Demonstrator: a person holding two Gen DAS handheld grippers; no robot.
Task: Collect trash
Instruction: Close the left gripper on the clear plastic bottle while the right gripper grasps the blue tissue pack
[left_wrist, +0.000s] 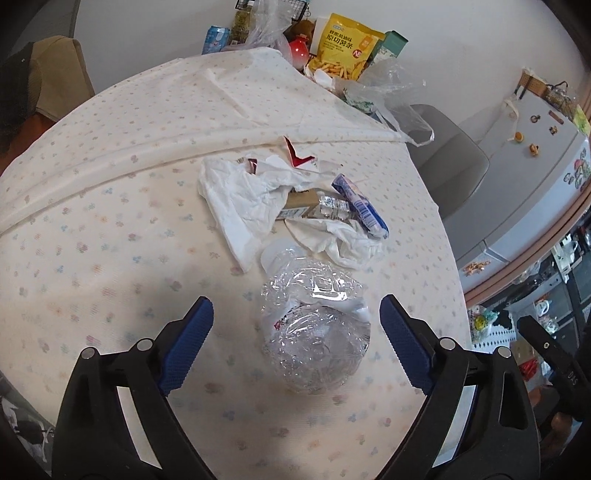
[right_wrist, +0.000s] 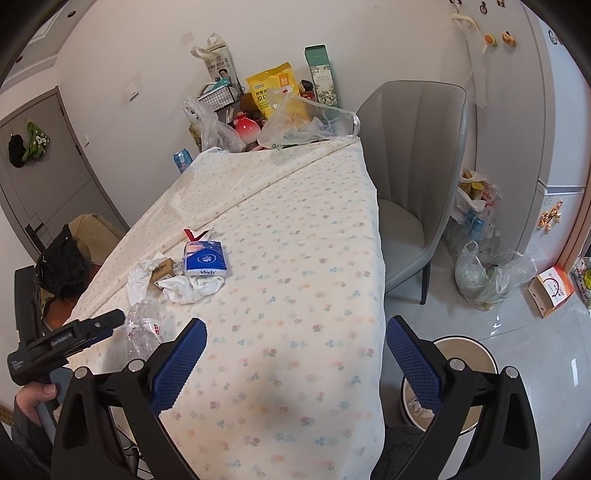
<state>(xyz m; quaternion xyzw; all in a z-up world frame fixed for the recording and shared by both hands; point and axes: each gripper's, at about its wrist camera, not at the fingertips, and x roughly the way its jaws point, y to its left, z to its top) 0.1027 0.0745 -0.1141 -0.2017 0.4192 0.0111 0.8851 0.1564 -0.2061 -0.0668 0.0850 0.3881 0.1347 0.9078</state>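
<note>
A crushed clear plastic bottle (left_wrist: 314, 325) lies on the flowered tablecloth (left_wrist: 110, 240), between the open fingers of my left gripper (left_wrist: 297, 314), which do not touch it. It also shows in the right wrist view (right_wrist: 144, 328). Beyond it lies a trash pile: crumpled white tissues (left_wrist: 240, 199), a small brown carton (left_wrist: 299, 206), a blue Vinda tissue pack (left_wrist: 362, 206) and a red wrapper scrap (left_wrist: 295, 155). My right gripper (right_wrist: 295, 339) is open and empty above the table's near right edge. A round bin (right_wrist: 465, 373) stands on the floor below it.
Snack bags, a can, a red vase and plastic bags crowd the table's far end (right_wrist: 273, 107). A grey chair (right_wrist: 410, 177) stands at the table's right side. Filled plastic bags (right_wrist: 480, 273) and a small box (right_wrist: 550, 291) lie on the floor by the fridge (right_wrist: 554, 110).
</note>
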